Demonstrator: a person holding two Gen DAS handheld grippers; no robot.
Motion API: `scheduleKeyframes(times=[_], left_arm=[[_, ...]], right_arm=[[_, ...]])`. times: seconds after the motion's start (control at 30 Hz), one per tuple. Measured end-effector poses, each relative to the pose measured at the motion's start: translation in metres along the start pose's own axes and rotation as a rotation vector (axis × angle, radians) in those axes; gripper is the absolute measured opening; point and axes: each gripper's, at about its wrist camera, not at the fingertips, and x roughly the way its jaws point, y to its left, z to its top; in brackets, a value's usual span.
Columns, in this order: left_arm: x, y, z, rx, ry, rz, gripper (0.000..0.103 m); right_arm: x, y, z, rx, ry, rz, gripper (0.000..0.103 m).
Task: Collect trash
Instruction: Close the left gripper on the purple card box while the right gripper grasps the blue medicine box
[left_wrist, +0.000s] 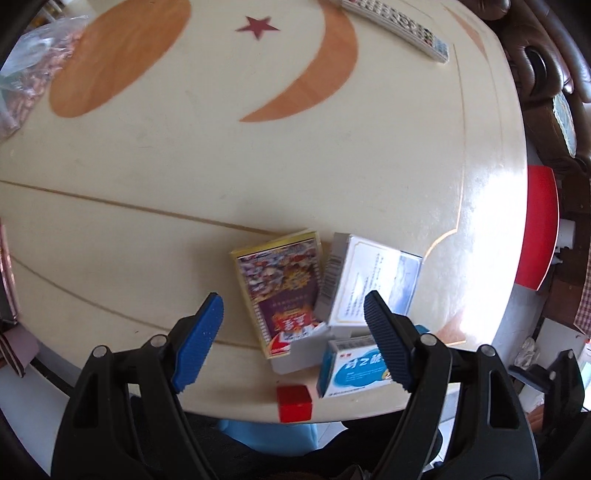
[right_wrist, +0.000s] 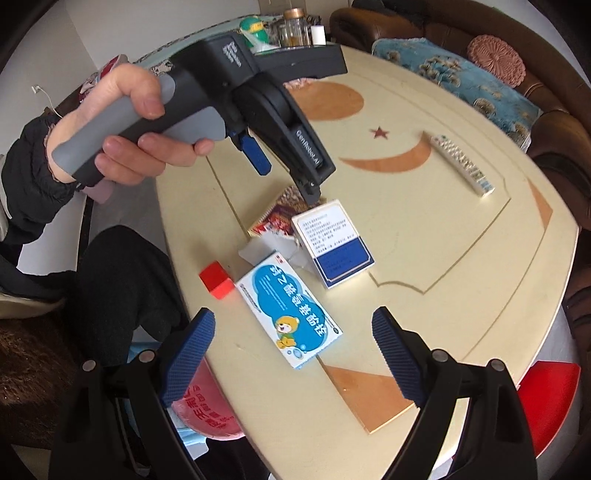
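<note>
Several boxes lie near the front edge of the cream table (left_wrist: 258, 166). A colourful yellow-edged box (left_wrist: 280, 284) lies beside a white and blue box (left_wrist: 369, 280), with a torn white carton (left_wrist: 299, 350), a blue cartoon medicine box (left_wrist: 354, 369) and a small red block (left_wrist: 294, 403). My left gripper (left_wrist: 295, 339) is open and empty above them. In the right wrist view the medicine box (right_wrist: 291, 314), white and blue box (right_wrist: 332, 243), red block (right_wrist: 217, 284) and colourful box (right_wrist: 277, 218) show. My right gripper (right_wrist: 291, 358) is open, empty, just above the medicine box. The left gripper (right_wrist: 284, 173) hovers over the colourful box.
A row of tiles (right_wrist: 461, 164) lies at the table's far right. A plastic bag of pink items (left_wrist: 33, 74) sits at the far left. A pink bag (right_wrist: 210, 413) hangs below the table's front edge. A red stool (right_wrist: 546, 387) and a brown sofa (right_wrist: 517, 74) stand around the table.
</note>
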Motion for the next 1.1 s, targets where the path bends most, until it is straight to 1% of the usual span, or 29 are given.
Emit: scheduleKeyframes(times=[0.17,0.23,0.37,0.43,0.63,0.8,0.93,1.03,1.1], left_arm=[[0.003,-0.024,0.006,0.105,-0.007,0.023,0.077],[0.006,-0.028,0.008,0.118,0.0,0.021,0.077],[0.015,-0.026,0.01,0.083,0.026,0.006,0.077],[0.018,-0.025,0.012,0.069,0.026,0.009,0.077],[0.013,-0.004,0.011,-0.004,-0.002,-0.051,0.077],[0.018,0.019,0.017,-0.079,-0.002,-0.068,0.077],[0.026,0.035,0.02,-0.11,0.009,-0.077,0.077],[0.029,0.042,0.025,-0.126,0.01,-0.082,0.077],[0.029,0.048,0.026,-0.153,0.003,-0.1,0.077]], right_arm=[[0.016,-0.008,0.0,-0.001,0.018,0.028,0.085],[0.024,-0.009,0.0,-0.001,0.029,0.046,0.085],[0.035,-0.007,0.002,-0.015,0.048,0.067,0.085],[0.04,-0.005,0.003,-0.025,0.055,0.076,0.085],[0.047,-0.001,0.002,-0.038,0.057,0.102,0.085],[0.054,0.002,0.002,-0.044,0.062,0.12,0.085],[0.06,0.005,0.002,-0.057,0.072,0.136,0.085],[0.064,0.006,0.002,-0.066,0.085,0.132,0.085],[0.066,0.006,0.002,-0.064,0.088,0.135,0.085]])
